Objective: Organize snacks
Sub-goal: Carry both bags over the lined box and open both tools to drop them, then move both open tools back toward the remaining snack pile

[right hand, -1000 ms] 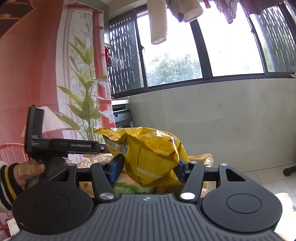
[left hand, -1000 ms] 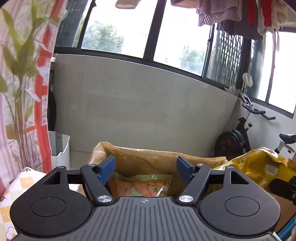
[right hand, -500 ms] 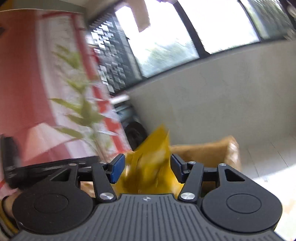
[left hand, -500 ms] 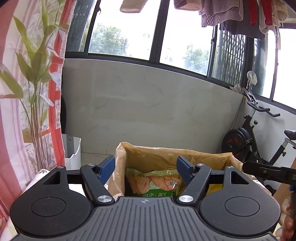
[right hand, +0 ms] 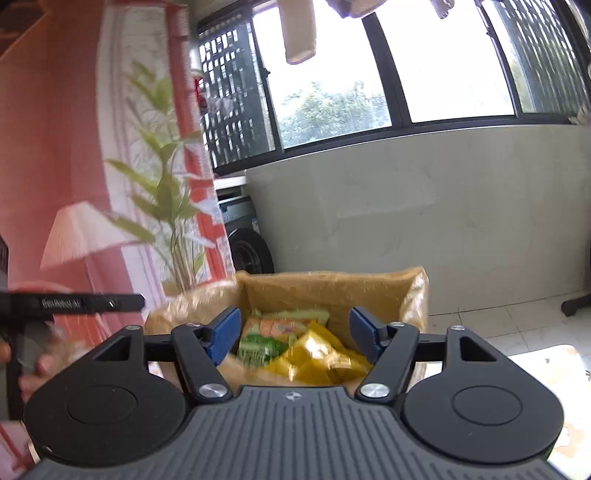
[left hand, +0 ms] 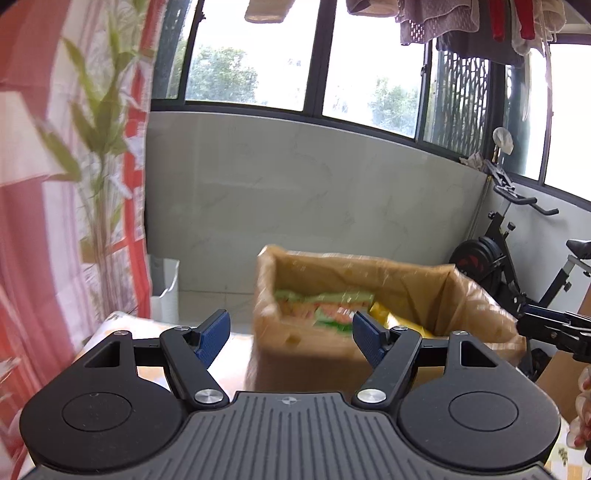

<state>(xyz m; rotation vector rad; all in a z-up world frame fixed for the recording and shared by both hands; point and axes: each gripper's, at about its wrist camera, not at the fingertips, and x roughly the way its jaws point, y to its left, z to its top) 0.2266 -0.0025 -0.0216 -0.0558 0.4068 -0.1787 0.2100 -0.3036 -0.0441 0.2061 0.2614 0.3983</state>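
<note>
Below the window, yellow snack bag (right hand: 317,354) lies boxed beyond right gripper (right hand: 293,332)'s empty, opening fingers (right hand: 225,334).

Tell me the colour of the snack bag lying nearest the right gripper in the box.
Yellow bag, clearest in the right wrist view.

Background: laundry (left hand: 461,26) hanging above the windows (left hand: 373,62); an exercise bike (left hand: 517,258) standing at the right wall — a bamboo-print curtain (left hand: 74,184) hanging left, white bin (left hand: 164,291) sitting beside it.
</note>
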